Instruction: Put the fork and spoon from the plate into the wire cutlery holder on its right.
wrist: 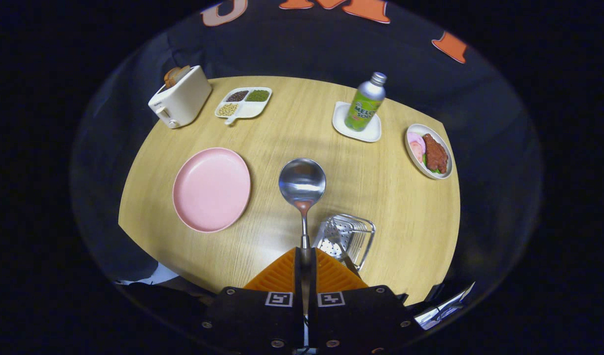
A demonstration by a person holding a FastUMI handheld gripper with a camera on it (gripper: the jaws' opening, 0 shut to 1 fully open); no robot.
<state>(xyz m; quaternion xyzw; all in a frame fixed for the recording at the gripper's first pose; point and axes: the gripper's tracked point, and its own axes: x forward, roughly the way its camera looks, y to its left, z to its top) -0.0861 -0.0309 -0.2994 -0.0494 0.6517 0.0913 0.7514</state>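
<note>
Spoon (302,186) handle is pinched between my gripper (305,256) fingers, bowl pointing to 12 o'clock; wire cutlery holder (345,239) at 2 o'clock, plate (211,189) at 10 o'clock.

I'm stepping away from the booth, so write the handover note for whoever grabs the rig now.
Gripper: fingers shut on the handle of the shiny metal spoon, bowl pointing ahead, lifted above the round wooden table.
Round pink plate: lies left of the spoon, with no cutlery on it.
Silver wire cutlery holder: just ahead and right of the fingers. I cannot tell whether the fork is already inside.
Done: spoon picked up off the plate.
Left: lower the spoon into the holder, release, then check for the fork.
</note>
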